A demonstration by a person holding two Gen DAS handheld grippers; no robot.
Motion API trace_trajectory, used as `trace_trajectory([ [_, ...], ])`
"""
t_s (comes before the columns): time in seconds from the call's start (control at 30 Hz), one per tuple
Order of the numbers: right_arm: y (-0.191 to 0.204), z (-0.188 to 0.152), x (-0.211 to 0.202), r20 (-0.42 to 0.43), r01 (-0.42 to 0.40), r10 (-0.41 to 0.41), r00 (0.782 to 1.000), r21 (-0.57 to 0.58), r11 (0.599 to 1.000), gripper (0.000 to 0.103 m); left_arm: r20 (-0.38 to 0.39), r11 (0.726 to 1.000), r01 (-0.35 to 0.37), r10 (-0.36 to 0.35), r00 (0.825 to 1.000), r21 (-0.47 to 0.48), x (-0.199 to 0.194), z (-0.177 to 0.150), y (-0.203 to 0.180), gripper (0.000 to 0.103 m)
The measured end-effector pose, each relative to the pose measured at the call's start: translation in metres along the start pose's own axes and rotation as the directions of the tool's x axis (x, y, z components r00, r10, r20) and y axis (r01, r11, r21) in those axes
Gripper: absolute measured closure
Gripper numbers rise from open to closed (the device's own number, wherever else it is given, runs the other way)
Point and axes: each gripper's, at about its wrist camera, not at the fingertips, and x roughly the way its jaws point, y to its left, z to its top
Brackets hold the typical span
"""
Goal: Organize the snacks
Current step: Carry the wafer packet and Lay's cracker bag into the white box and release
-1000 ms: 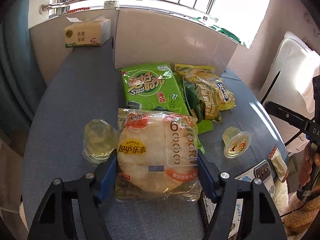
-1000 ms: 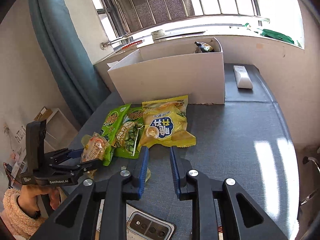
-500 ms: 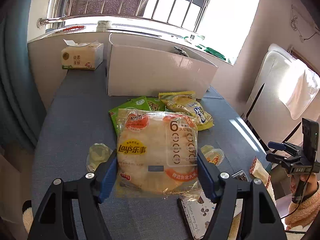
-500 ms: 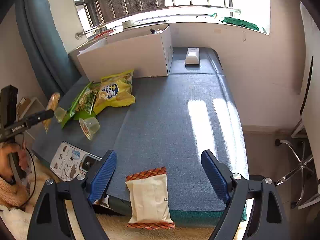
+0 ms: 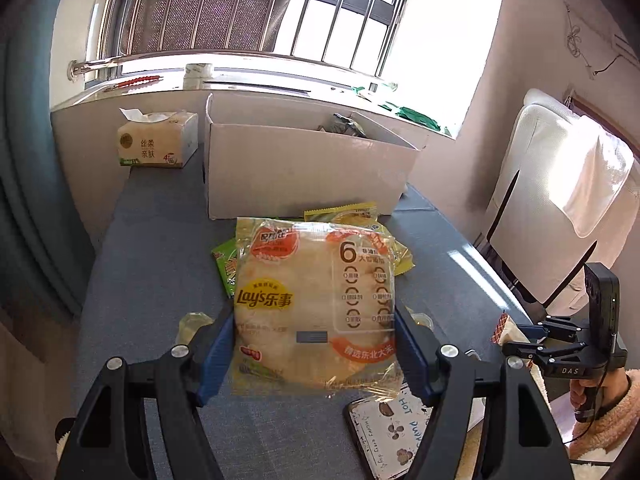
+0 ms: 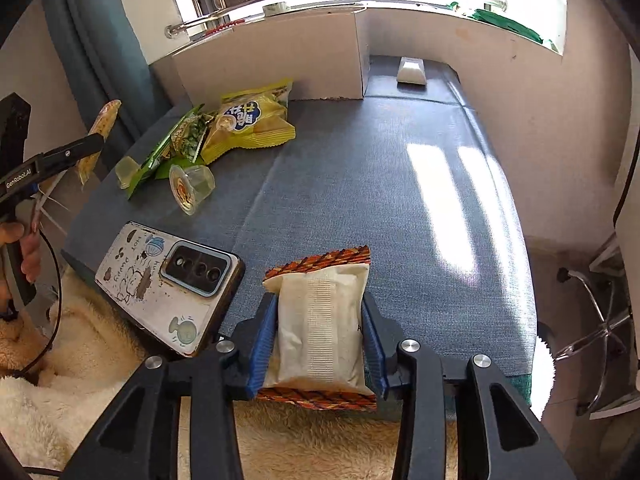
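Cardboard box (image 5: 308, 168) stands well ahead of the left gripper (image 5: 314, 344), open-topped; only a dark crumpled wrapper (image 5: 344, 126) peeks over its far rim, the rest of the contents hidden by the near wall. Left gripper holds the Lay's bag (image 5: 314, 304) clamped between its blue pads, lifted off the blue table (image 5: 152, 264); the bag covers most of the snack pile behind it, so only an edge of the green bag (image 5: 226, 270) and corners of the yellow bag (image 5: 348, 216) show. Jelly cup (image 5: 192, 324) left of the left pad is half cut off by the finger, a second cup (image 5: 422, 320) at the right pad barely visible. Tissue pack (image 5: 158, 142) sits left of the box. Phone (image 6: 168, 284) lies just left of the right gripper (image 6: 320, 340), overhanging the table edge.

Right gripper is closed on the white snack packet (image 6: 320, 320) with orange crimped ends, at the near table edge; packet label faces away, unreadable. Right view shows the Lay's bag edge-on only.

Versus a second ago: Lay's bag is higher, more of the box interior is visible, and the right gripper, then closed and empty near the pile, now grips the packet at the table edge.
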Motion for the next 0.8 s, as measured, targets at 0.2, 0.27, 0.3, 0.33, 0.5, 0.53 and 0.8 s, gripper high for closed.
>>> trace_trajectory([
  [0.2, 0.009, 0.056, -0.014, 0.147, -0.069, 0.065, 0.987, 0.019, 0.997, 0.059, 0.061, 1.0, 0.026, -0.027, 0.998, 0.016, -0.003, 0.035, 0.002, 0.027],
  [0.27, 0.019, 0.088, -0.014, 0.197, -0.063, 0.064, 0.978, -0.014, 0.998, 0.059, 0.104, 0.999, 0.029, -0.033, 0.994, 0.039, -0.005, 0.057, 0.0, 0.027],
  [0.3, 0.022, 0.104, -0.014, 0.218, -0.061, 0.066, 0.974, -0.028, 0.998, 0.059, 0.117, 0.998, 0.026, -0.031, 0.993, 0.052, -0.003, 0.071, -0.001, 0.027],
  [0.33, 0.026, 0.121, -0.013, 0.238, -0.066, 0.075, 0.968, -0.043, 0.997, 0.059, 0.13, 0.998, 0.025, -0.032, 0.991, 0.056, -0.001, 0.085, 0.0, 0.027],
  [0.5, 0.033, 0.223, 0.01, 0.29, -0.106, 0.119, 0.949, -0.061, 0.993, 0.059, 0.169, 0.997, 0.037, -0.047, 0.985, 0.062, 0.025, 0.166, 0.01, 0.027],
  [0.53, 0.032, 0.244, 0.019, 0.288, -0.101, 0.108, 0.952, -0.041, 0.994, 0.059, 0.175, 0.997, 0.051, -0.06, 0.983, 0.058, 0.032, 0.18, 0.012, 0.027],
  [0.8, 0.026, 0.337, 0.074, 0.267, -0.106, 0.09, 0.959, 0.044, 0.993, 0.031, 0.09, 1.0, 0.016, -0.016, 0.996, 0.003, 0.098, 0.245, 0.035, 0.0],
])
